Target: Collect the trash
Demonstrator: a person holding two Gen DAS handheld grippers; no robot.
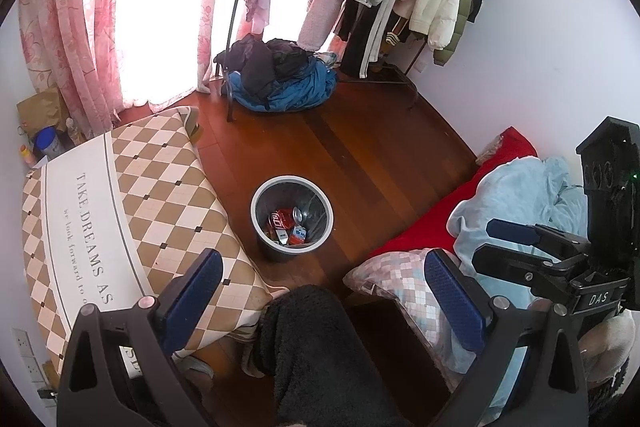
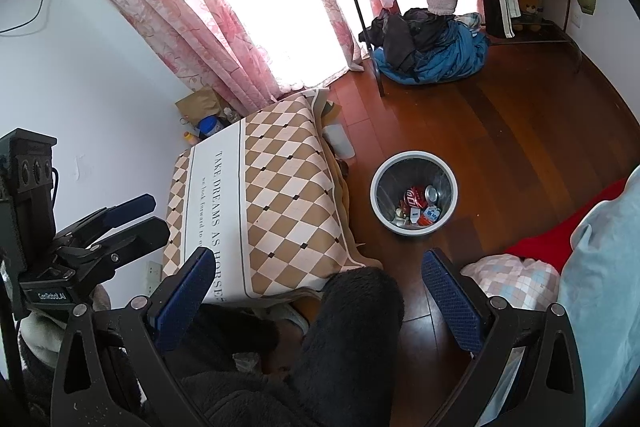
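Note:
A grey trash bin (image 1: 292, 221) (image 2: 414, 193) stands on the wooden floor between a small table and a bed. Inside it lie a red soda can (image 1: 285, 217) (image 2: 418, 195) and several small wrappers. My left gripper (image 1: 324, 267) hangs open and empty above a person's dark fleece-covered knee (image 1: 320, 339), well short of the bin. My right gripper (image 2: 318, 259) is also open with nothing between its blue pads, high above the floor. Each gripper shows at the edge of the other's view: the right gripper (image 1: 486, 241) and the left gripper (image 2: 158, 213).
A table with a checked cloth (image 1: 132, 223) (image 2: 264, 195) stands left of the bin. A bed with a red sheet, checked pillow (image 1: 400, 283) and light blue blanket lies right. A clothes pile (image 1: 280, 75) and loaded coat rack stand near the pink curtains. Bare floor surrounds the bin.

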